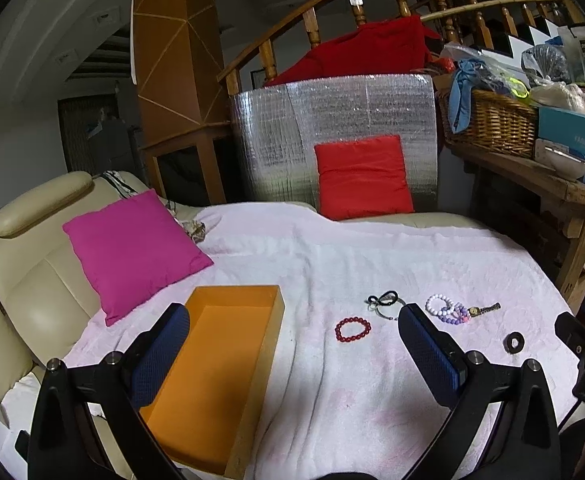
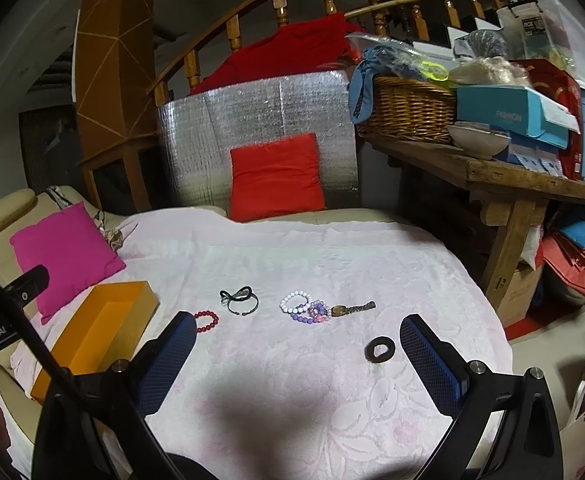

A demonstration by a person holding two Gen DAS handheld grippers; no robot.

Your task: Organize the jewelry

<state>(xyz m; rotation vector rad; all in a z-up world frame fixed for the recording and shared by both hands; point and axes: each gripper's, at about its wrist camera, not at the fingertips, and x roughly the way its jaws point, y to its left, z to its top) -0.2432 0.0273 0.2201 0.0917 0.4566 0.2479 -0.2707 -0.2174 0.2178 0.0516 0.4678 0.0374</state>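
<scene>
An empty orange box lies on the pale pink blanket, also in the right wrist view. Jewelry lies in a row: a red bead bracelet, a black bangle with a black loop, white and purple bead bracelets, a small watch and a black ring. My left gripper is open and empty above the blanket, its left finger over the box. My right gripper is open and empty, short of the jewelry.
A magenta cushion lies on the cream sofa at left. A red cushion leans on a silver foil panel at the back. A cluttered wooden bench with a wicker basket stands at right.
</scene>
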